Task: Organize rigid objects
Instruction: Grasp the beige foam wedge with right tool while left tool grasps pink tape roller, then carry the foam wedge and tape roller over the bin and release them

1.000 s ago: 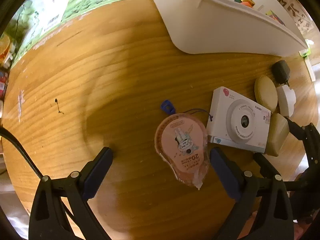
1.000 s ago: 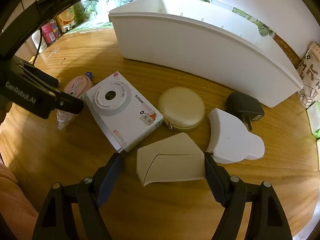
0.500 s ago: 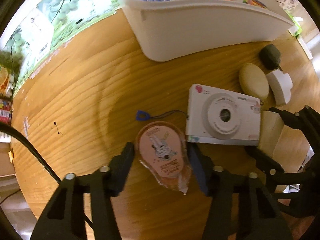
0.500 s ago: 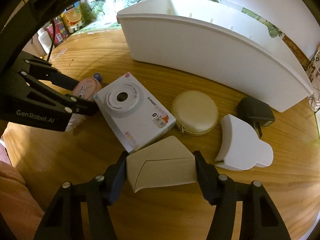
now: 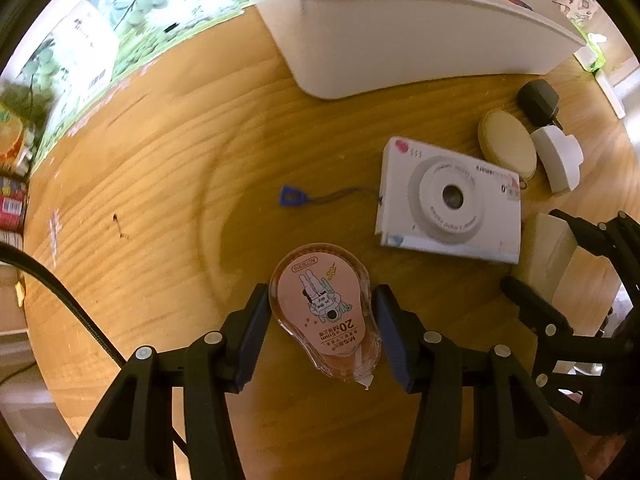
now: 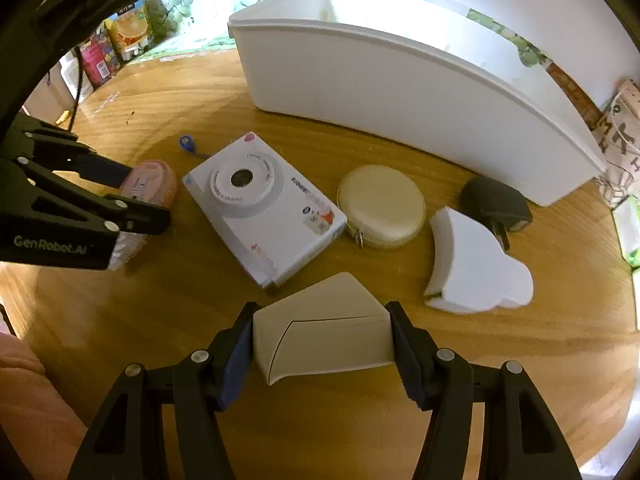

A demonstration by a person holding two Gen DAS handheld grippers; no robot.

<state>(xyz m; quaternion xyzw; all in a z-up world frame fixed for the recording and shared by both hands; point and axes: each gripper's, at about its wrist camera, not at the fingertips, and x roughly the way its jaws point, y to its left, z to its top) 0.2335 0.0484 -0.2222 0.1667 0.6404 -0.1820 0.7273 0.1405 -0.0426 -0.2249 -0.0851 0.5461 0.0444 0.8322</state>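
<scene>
On the wooden table (image 5: 160,160): left gripper (image 5: 322,316) clamped on pink correction tape (image 5: 324,312), right gripper (image 6: 322,340) clamped on beige case (image 6: 324,332). Both probably light, rigid, slick plastic; best squeezed across flat sides. White bin (image 6: 400,80) close behind.
</scene>
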